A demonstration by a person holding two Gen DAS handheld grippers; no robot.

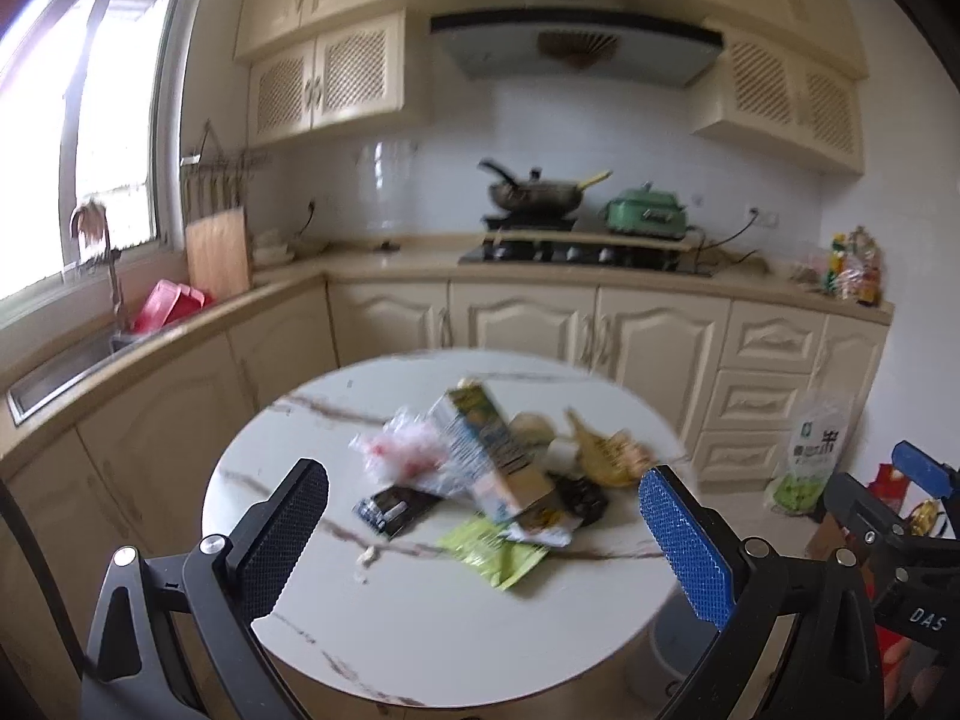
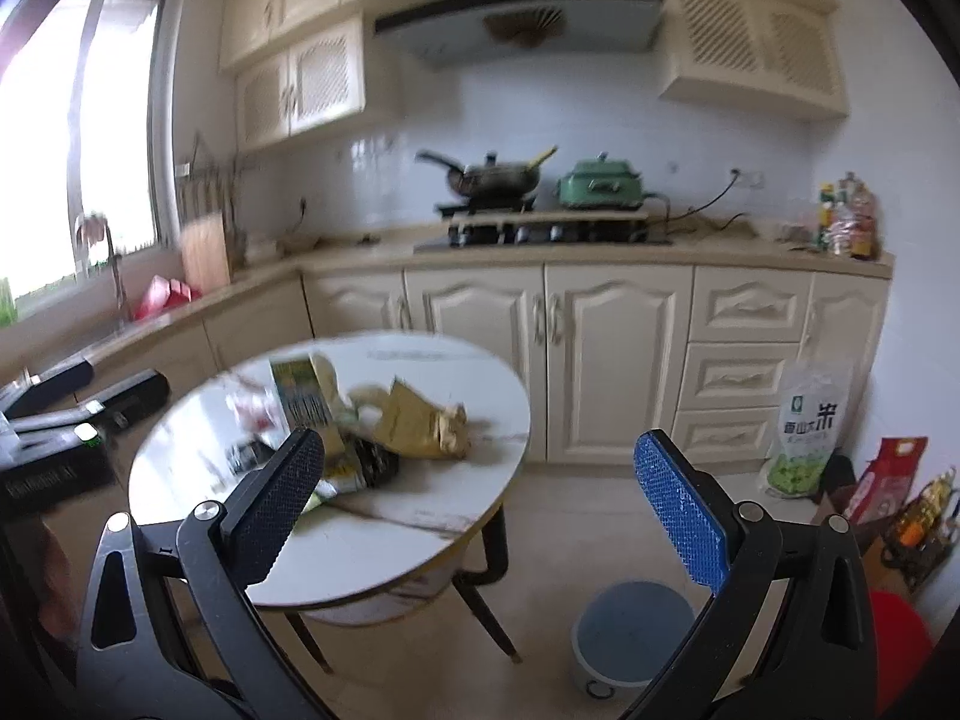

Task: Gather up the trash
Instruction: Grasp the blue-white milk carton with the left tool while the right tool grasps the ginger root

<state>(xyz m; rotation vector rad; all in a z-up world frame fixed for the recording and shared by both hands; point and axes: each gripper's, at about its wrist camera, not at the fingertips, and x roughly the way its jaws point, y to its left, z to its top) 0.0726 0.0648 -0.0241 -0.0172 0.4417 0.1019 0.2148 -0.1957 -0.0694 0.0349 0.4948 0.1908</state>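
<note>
A heap of trash lies on the round white marble table (image 1: 420,630): a carton (image 1: 486,450), a clear crumpled plastic bag (image 1: 402,450), a yellow wrapper (image 1: 606,456), a green packet (image 1: 498,552) and a dark packet (image 1: 396,510). My left gripper (image 1: 480,546) is open and empty, above the table's near side, short of the heap. My right gripper (image 2: 480,510) is open and empty, right of the table (image 2: 384,534), over the floor. The heap's yellow wrapper (image 2: 420,420) and carton (image 2: 306,396) show there too. A grey-blue bin (image 2: 630,630) stands on the floor below the right gripper.
Kitchen cabinets and counter run behind the table, with a stove and wok (image 1: 534,192) and a green pot (image 1: 645,210). A sink (image 1: 66,366) is at left. A rice bag (image 2: 807,438) and other bags stand on the floor at right. The right gripper (image 1: 900,516) shows in the left view.
</note>
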